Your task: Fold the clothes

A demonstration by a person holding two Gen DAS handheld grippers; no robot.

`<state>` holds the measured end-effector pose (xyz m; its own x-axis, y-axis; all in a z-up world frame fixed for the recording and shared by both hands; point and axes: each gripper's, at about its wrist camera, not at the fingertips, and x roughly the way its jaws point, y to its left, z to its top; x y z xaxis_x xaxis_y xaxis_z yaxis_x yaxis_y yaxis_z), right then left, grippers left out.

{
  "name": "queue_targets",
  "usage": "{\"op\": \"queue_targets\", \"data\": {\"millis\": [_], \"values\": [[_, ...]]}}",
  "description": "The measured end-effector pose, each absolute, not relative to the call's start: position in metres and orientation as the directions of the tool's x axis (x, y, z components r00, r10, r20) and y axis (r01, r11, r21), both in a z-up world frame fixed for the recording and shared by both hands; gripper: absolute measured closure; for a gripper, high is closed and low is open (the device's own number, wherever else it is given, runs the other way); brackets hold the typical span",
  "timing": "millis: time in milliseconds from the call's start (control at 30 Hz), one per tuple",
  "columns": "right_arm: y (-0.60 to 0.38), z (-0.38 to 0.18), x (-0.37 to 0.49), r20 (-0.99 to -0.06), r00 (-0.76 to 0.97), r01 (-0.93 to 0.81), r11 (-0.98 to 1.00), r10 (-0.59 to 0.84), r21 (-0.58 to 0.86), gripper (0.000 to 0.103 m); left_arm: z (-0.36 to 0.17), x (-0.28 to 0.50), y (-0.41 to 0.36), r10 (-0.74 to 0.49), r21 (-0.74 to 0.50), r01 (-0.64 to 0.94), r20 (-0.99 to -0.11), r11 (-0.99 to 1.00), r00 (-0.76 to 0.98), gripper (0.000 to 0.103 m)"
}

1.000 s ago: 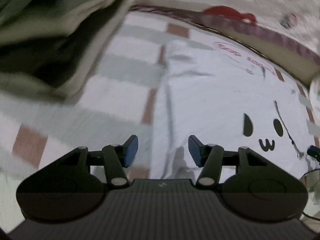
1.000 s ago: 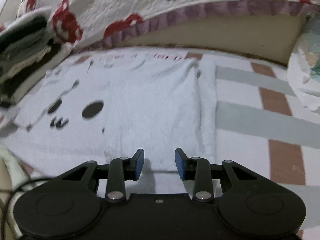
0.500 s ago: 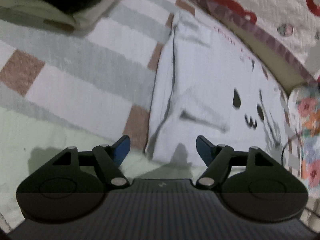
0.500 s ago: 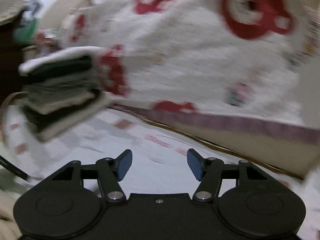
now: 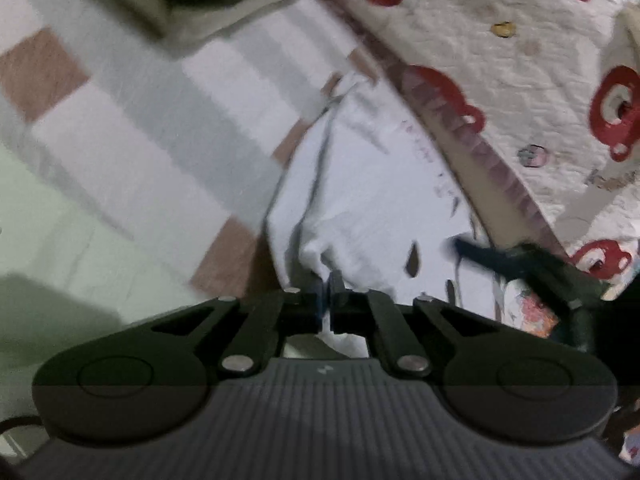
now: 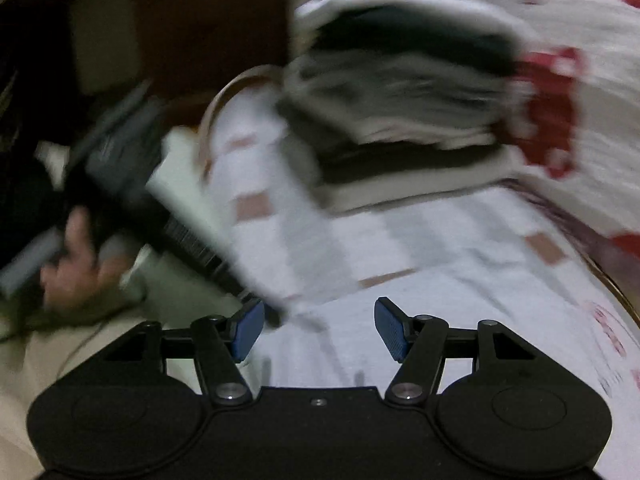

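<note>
Left gripper [image 5: 327,284] jaws pinch shirt [image 5: 372,200] (apparently); right gripper [image 6: 319,330] wide.

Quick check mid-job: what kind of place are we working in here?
Most likely a bedroom, working on a bed: a checked bedsheet under the white T-shirt, a quilted blanket with red prints behind it, and a stack of folded clothes alongside.

Bedroom: quilt [image 5: 500,80], checked bedsheet [image 5: 168,128]
</note>
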<state>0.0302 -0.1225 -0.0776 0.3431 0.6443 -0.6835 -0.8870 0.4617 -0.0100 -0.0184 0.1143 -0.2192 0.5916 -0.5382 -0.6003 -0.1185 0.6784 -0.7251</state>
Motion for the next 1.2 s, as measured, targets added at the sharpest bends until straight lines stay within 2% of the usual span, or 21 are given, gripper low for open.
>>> {"op": "queue_targets", "data": {"millis": [100,300,433,533,567,600,633,700,767,833,1100,1200], "values": [[-0.102,-0.089,0.013,-0.734,0.338,-0.912,0.399,0.589,-0.099,0.037,-0.212,-0.017,0.114,-0.559,-0.743,-0.085,-0.568,0.663,0.603,0.101],[-0.083,-0.116,-0.004,-0.776,0.459,-0.877,0.361,0.433,-0.317,0.034,-0.195,-0.015,0.111,-0.582,-0.749,-0.020,-0.531,0.662,0.616,0.101],[-0.080,-0.122,0.008,-0.760,0.526,-0.826,0.442,0.381,-0.350,0.035,-0.185,-0.015,0.107,-0.592,-0.737,0.022,-0.524,0.675,0.612,0.101],[-0.076,-0.121,0.015,-0.711,0.600,-0.771,0.502,0.366,-0.392,0.035,-0.176,-0.018,0.104,-0.618,-0.748,0.073,-0.484,0.660,0.620,0.101],[-0.075,-0.121,0.016,-0.704,0.604,-0.767,0.512,0.374,-0.387,0.042,-0.174,-0.019,0.104,-0.626,-0.751,0.091,-0.470,0.654,0.622,0.101],[-0.075,-0.122,0.018,-0.709,0.597,-0.772,0.509,0.375,-0.380,0.080,-0.171,-0.019,0.103,-0.635,-0.754,0.108,-0.457,0.648,0.624,0.101],[-0.073,-0.123,0.020,-0.716,0.597,-0.771,0.506,0.362,-0.387,0.095,-0.168,-0.020,0.102,-0.643,-0.756,0.125,-0.442,0.642,0.625,0.101],[-0.079,-0.121,0.023,-0.712,0.599,-0.767,0.516,0.365,-0.381,0.096,-0.163,-0.022,0.100,-0.659,-0.760,0.160,-0.414,0.630,0.627,0.101],[-0.091,-0.115,0.028,-0.704,0.596,-0.758,0.561,0.386,-0.334,0.097,-0.159,-0.021,0.109,-0.640,-0.769,0.147,-0.390,0.622,0.662,0.091],[-0.100,-0.111,0.032,-0.699,0.590,-0.748,0.600,0.405,-0.284,0.097,-0.159,-0.017,0.120,-0.599,-0.765,0.113,-0.394,0.634,0.698,0.057],[-0.131,-0.101,0.037,-0.656,0.578,-0.705,0.702,0.485,-0.102,0.097,-0.199,0.068,0.105,-0.590,-0.775,0.003,-0.478,0.632,0.650,0.049],[-0.141,-0.101,0.038,-0.640,0.578,-0.694,0.718,0.507,-0.058,0.097,-0.212,0.104,0.084,-0.572,-0.733,-0.005,-0.536,0.681,0.621,0.046]]}}
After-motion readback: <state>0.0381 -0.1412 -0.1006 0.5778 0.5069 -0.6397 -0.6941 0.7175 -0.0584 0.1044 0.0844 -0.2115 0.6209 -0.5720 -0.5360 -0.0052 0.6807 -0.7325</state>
